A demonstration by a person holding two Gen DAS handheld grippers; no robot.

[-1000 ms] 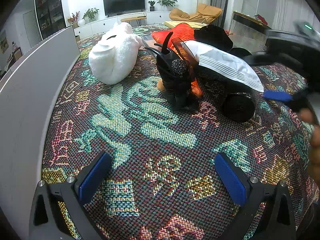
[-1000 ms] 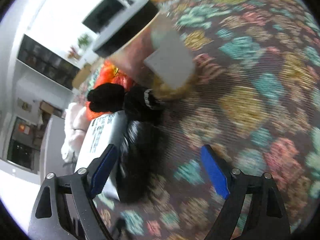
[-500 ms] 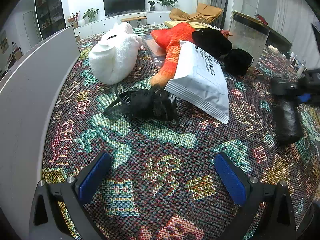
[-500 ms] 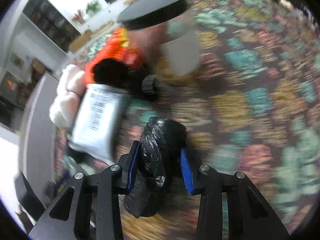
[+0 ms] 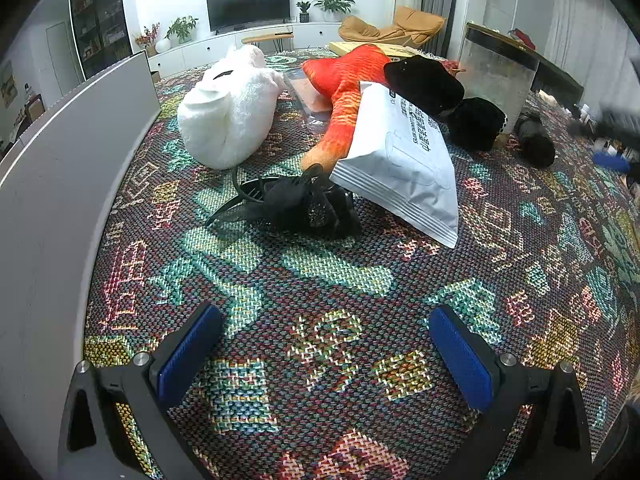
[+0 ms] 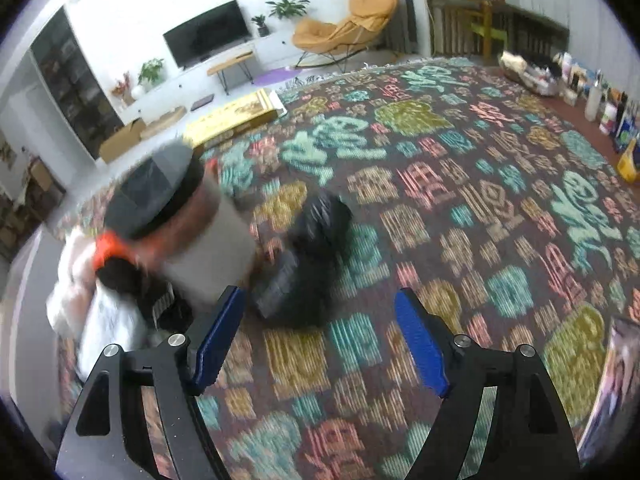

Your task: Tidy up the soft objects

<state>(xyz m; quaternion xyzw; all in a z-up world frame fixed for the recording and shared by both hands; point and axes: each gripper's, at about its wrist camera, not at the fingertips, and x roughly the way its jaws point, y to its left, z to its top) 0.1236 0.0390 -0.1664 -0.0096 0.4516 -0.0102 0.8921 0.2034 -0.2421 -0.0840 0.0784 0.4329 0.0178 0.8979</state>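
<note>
Two grippers are hanging wide apart now over the patterned cloth (image 5: 328, 280). Half a second ago our right gripper (image 6: 320, 344) was clamping the black bag (image 6: 304, 264); now we are holding nothing, and it is lying beside the clear bin (image 6: 192, 240). Our left gripper (image 5: 320, 352) is staying empty near the cloth's front edge.

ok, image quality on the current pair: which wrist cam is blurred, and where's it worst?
Left wrist view: sharp, with weave and the white pouch print resolved; fisheye bends the grey panel, and only the far right edge smears. Right wrist view: motion-blurred, worst at left on the clear container and black bag; the gripper fingers stay crisp.
</note>
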